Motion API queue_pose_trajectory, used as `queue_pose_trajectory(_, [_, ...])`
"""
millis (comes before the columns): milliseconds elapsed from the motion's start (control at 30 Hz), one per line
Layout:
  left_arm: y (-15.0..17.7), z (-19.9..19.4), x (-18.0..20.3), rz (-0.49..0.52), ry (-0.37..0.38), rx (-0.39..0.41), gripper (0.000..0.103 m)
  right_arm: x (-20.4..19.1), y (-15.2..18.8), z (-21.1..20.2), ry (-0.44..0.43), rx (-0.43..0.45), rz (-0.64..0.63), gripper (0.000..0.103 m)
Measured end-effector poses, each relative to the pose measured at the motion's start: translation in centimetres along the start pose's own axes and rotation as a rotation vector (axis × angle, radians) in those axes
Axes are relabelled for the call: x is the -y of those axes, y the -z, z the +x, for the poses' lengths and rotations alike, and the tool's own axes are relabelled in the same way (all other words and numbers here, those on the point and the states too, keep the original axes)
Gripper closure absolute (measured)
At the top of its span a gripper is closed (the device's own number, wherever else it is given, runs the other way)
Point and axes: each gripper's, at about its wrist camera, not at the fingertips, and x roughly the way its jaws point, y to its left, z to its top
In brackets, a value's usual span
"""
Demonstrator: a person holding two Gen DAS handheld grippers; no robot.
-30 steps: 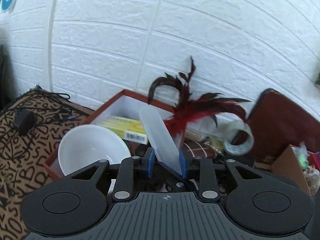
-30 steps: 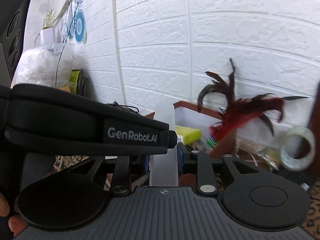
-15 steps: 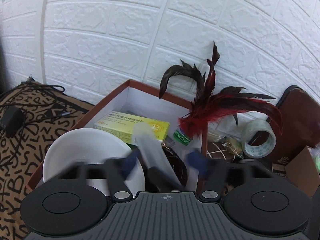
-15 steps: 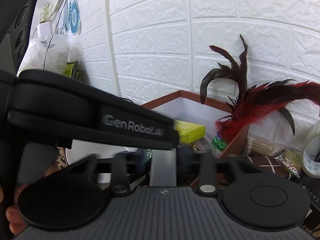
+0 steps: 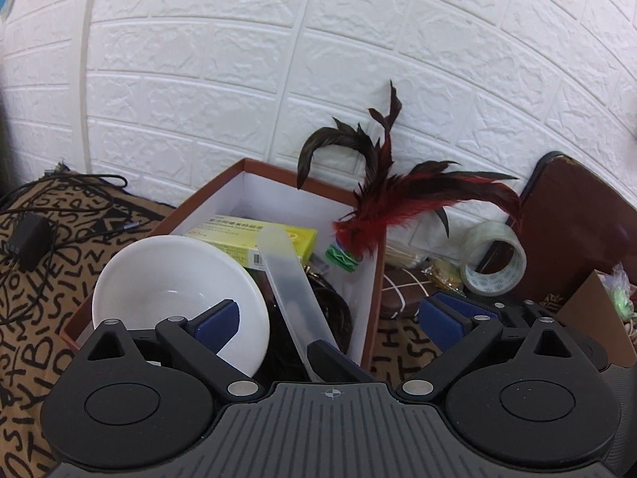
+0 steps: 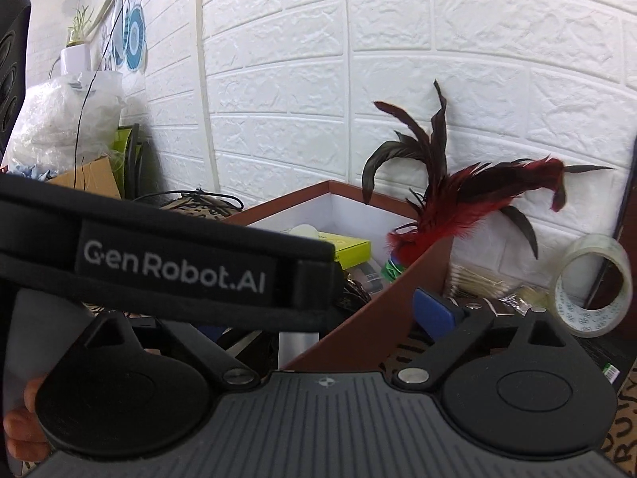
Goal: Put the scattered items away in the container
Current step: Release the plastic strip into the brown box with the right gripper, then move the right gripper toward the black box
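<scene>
A brown box with white inside (image 5: 372,290) stands by the white brick wall. It holds a white bowl (image 5: 175,279), a yellow medicine carton (image 5: 254,239), a red-and-black feather shuttlecock (image 5: 382,207) and a long translucent plastic case (image 5: 294,298) leaning in it. My left gripper (image 5: 330,322) is open above the box, its blue pads either side of the case, not touching it. My right gripper (image 6: 338,318) is open over the box's near edge (image 6: 358,318); the other hand's strap (image 6: 167,263) hides its left finger.
A clear tape roll (image 5: 493,263) and a snack packet (image 5: 442,271) lie on the patterned cloth right of the box, before a dark brown board (image 5: 573,231). A black charger and cable (image 5: 28,239) lie left. A small cardboard box (image 5: 593,314) sits far right.
My left gripper opened and let go of the translucent case, which now rests in the box. My right gripper opened too. Both have moved closer over the box.
</scene>
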Motion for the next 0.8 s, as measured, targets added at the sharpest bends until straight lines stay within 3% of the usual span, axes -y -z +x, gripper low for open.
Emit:
queue_pose_trajectory(567, [2.5, -4.7, 4.1, 0.042, 0.043, 0.031, 0.001, 0.3, 1.4, -6.4, 0.031, 0.039, 0.042, 0.003])
queue_pose_trajectory(800, [6.3, -5.6, 7.1, 0.039, 0.127, 0.008, 0.001, 1.1, 4.3, -9.8, 0.094, 0.041, 0.035, 0.003])
